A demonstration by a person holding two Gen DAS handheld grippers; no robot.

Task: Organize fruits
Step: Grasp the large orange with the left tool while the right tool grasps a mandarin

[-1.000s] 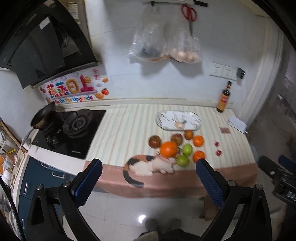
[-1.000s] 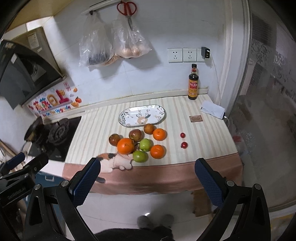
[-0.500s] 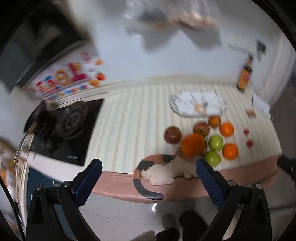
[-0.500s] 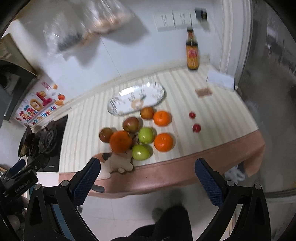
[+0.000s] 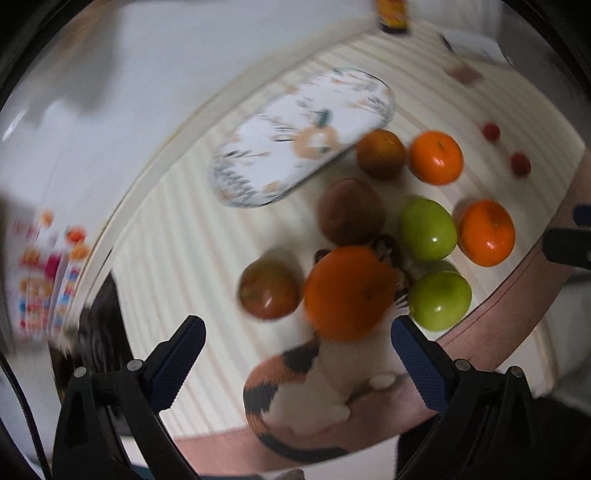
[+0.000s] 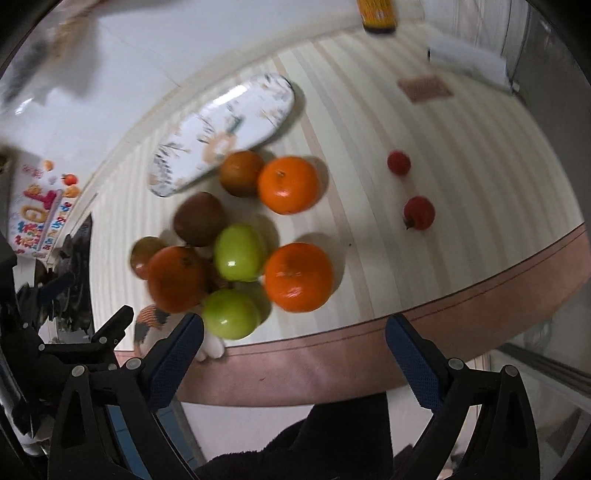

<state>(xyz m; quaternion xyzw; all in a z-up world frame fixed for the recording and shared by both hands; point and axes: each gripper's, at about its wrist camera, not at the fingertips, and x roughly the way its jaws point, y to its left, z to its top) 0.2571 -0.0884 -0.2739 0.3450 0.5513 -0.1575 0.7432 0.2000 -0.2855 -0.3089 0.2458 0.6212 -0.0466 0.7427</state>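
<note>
Left tongs [image 5: 295, 349] spread wide and empty, hovering above the near edge of the striped worktop [image 5: 177, 266]; right tongs [image 6: 293, 349] likewise spread wide, holding nothing, out over the pink front edge [image 6: 332, 362]. Between the left fingers, a calico plush cat [image 5: 314, 380] lying at the worktop's edge, its tail hanging over the front. Resting on the cat's head, a large orange [image 5: 349, 293]. Just left of it, a reddish-brown fruit [image 5: 269, 289]; just right, a green apple [image 5: 439, 301], with a second green apple [image 5: 428, 229] behind it. Beside that, toward the right, a small orange [image 5: 487, 232]. Behind the large orange, a brown fruit [image 5: 351, 211]. Farther back, a darker orange-brown fruit [image 5: 380, 153] touching the plate's rim, and another small orange [image 5: 436, 158] beside it. Off to the right, well apart from the cluster, two small red tomatoes [image 6: 418, 212] and [image 6: 399, 162]. Beyond the fruit, an oval patterned plate [image 5: 258, 173], bare. At the far wall, a bottle's base [image 6: 376, 14], blurred, with a small brown card [image 6: 424, 88] and white paper [image 6: 469, 61] near it
</note>
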